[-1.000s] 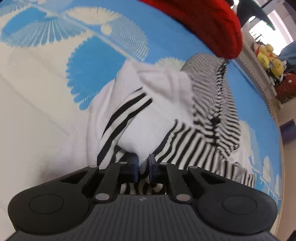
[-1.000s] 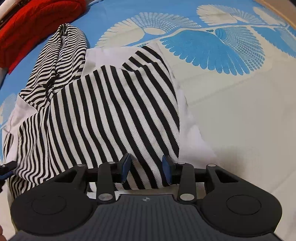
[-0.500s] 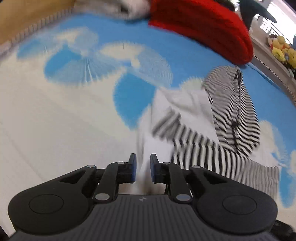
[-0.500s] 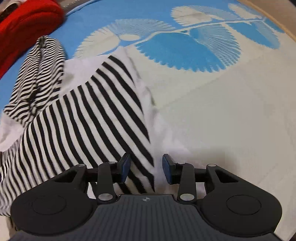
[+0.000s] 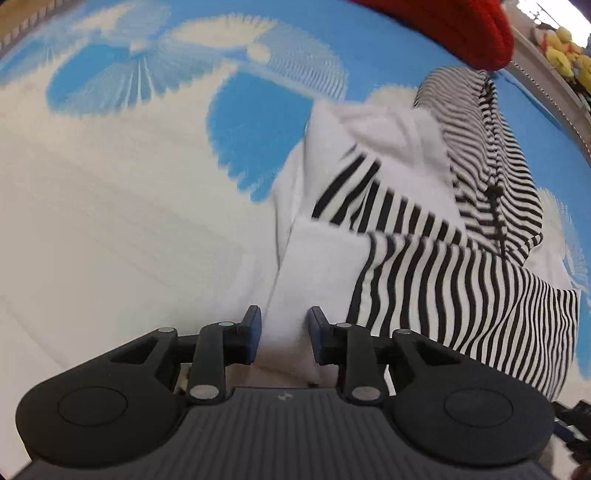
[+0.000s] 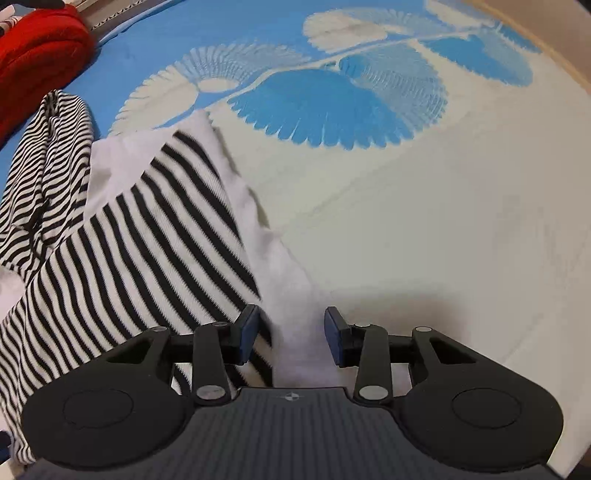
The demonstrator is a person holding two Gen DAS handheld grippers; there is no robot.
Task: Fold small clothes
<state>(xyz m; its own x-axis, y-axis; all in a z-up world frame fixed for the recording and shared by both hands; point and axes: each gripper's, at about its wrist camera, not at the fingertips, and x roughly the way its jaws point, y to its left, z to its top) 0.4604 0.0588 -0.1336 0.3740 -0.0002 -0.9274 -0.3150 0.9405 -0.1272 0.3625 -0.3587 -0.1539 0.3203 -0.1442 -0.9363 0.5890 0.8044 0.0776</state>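
Note:
A small black-and-white striped garment with white panels [image 5: 424, 258] lies partly folded on a blue and cream patterned mat [image 5: 129, 221]. My left gripper [image 5: 284, 328] is open, its jaws either side of a white edge of the garment, not clamping it. In the right wrist view the garment [image 6: 147, 240] spreads to the left. My right gripper [image 6: 291, 332] is open over its white edge, with nothing held.
A red knitted garment [image 5: 454, 26] lies at the far edge of the mat, and also shows in the right wrist view [image 6: 33, 55]. Yellow plush toys [image 5: 565, 48] sit on a shelf beyond. Bare cream mat [image 6: 443, 221] spreads to the right.
My left gripper, shut on the striped garment a second ago, has let go and opened wider. The garment has flattened out. My right gripper stayed open and shifted toward the white edge.

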